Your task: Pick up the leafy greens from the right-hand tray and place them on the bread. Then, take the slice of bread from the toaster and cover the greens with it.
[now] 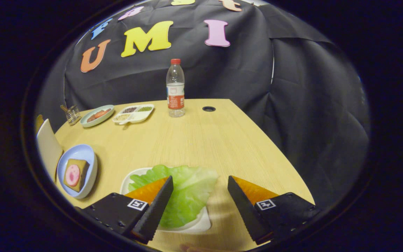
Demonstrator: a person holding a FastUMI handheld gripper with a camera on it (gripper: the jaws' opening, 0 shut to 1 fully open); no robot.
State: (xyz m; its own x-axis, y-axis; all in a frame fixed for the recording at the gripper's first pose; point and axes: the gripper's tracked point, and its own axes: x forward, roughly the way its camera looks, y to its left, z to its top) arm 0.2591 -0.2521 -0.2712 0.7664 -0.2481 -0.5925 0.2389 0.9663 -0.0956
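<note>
Pale wood-grain table [201, 140] carries a white tray [201, 224] of crinkled lettuce [187, 192] between the wide-spread, empty fingers [198, 203]; a blue plate [82, 154] holds bread [82, 168] with ham.

Worktop [201, 140]: pale wood grain, round cable hole [209, 109] near the far edge. Directly on it:
- white tray [201, 224] nearest the claw [199, 189], carrying the leafy greens [187, 189]; claw fingers spread wide apart above it, gripping nothing.
- blue plate [82, 154] to the left, holding bread with a pink round slice on top.
- far side: water bottle [175, 89], upright, red cap; divided white dish [134, 113]; pale green plate [97, 115]; small clear holder [72, 114] at the far left corner.
</note>
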